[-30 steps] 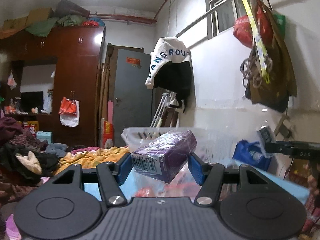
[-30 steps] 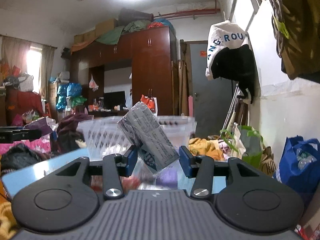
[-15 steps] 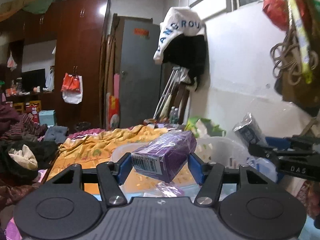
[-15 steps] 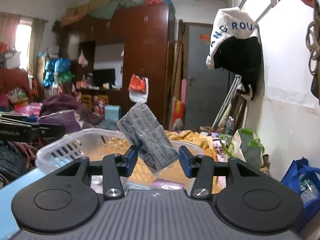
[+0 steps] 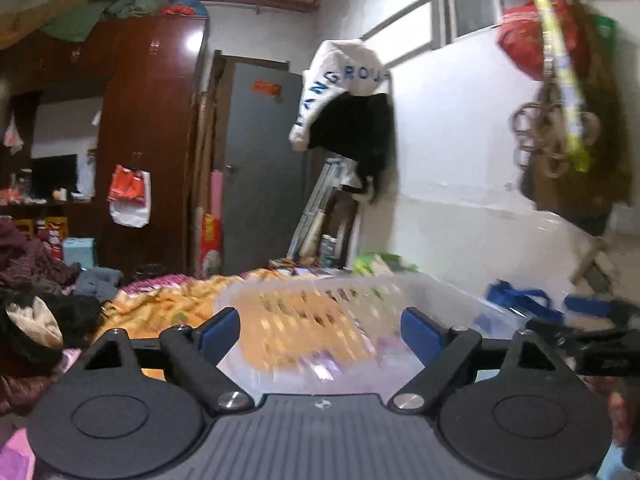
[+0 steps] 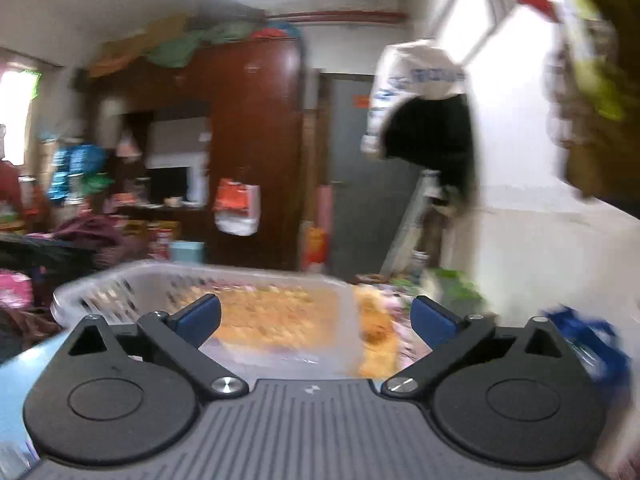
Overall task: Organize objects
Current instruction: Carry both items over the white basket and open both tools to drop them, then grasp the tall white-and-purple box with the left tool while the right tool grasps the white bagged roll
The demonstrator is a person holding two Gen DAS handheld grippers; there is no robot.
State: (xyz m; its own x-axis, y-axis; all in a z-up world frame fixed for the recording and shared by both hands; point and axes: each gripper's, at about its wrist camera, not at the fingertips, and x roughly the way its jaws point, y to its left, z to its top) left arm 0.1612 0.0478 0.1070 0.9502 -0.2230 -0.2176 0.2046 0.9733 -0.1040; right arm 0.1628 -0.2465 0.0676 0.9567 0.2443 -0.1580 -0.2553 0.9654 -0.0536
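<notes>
A clear plastic basket (image 5: 424, 284) (image 6: 120, 280) stands just ahead of both grippers. My left gripper (image 5: 320, 326) is opening over it, its blue pads wide apart with nothing between them. A blurred purple patch (image 5: 320, 364), probably the purple packet, shows low inside the basket. My right gripper (image 6: 316, 316) is opening too and holds nothing; the grey packet is not visible. In the left wrist view the right gripper's dark frame (image 5: 588, 340) shows at the right edge.
An orange-yellow blanket (image 5: 160, 308) lies beyond the basket, with heaped clothes (image 5: 36, 312) to the left. A dark wardrobe (image 5: 148, 140), a grey door (image 5: 260, 168), a hanging white and black garment (image 5: 352, 120) and a blue bag (image 5: 520, 300) line the back and right wall.
Both grippers let go: the purple packet left the left jaws and the grey packet left the right jaws. Both pairs of jaws now stand wide over the basket.
</notes>
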